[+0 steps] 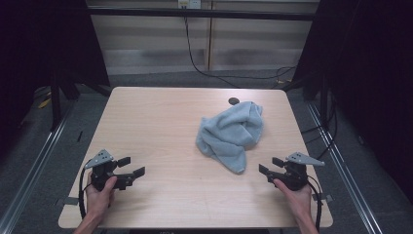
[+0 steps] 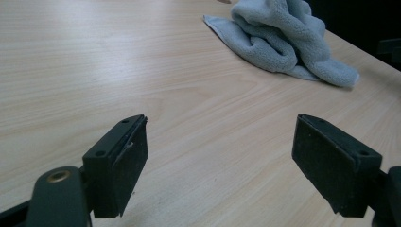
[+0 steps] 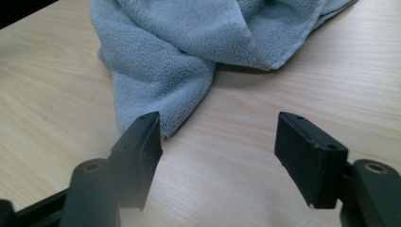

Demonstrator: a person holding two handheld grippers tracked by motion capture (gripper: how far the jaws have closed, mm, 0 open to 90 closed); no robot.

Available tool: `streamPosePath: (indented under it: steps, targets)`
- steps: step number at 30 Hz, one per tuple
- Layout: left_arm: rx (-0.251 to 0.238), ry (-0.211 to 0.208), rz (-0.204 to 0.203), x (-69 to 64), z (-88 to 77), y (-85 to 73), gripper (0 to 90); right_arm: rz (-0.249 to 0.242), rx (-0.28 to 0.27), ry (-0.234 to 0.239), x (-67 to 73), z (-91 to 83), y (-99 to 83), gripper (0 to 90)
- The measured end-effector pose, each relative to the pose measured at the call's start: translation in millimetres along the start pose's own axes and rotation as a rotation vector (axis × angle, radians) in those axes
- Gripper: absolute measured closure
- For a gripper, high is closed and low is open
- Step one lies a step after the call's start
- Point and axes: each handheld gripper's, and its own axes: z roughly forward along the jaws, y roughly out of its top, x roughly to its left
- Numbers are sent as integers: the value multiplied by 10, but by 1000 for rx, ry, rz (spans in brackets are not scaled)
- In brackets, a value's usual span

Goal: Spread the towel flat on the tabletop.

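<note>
a crumpled grey towel (image 1: pixel 230 134) is lying right of centre on the table (image 1: pixel 160 122) while the left gripper (image 1: pixel 132 166) and right gripper (image 1: pixel 271 166) are waiting released and empty – likely the approach step, calling for reaching its nearest corner

The towel (image 1: pixel 230 135), crumpled toward two o'clock of the worktop's middle, is a plain pale grey-blue with a nubby terry surface and no print, and its hemmed edge is the same shade. The worktop (image 1: pixel 156 122) is light beige wood with fine, straight grain lines, broken by one small dark round spot (image 1: pixel 234 101) at the towel's twelve o'clock. The left gripper (image 1: pixel 132 166) and the right gripper (image 1: pixel 271 166) are matte black, each topped by a grey plate.
</note>
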Motion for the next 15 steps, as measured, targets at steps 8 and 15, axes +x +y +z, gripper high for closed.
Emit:
streamPosePath:
  steps: [8,15]
  targets:
    - [27,-29,-4,-29,85,-2,198,5,24,58,-8,-3,-21,357]
    - [17,-37,-4,-34,72,4,198,8,47,101,21,-1,8,398]
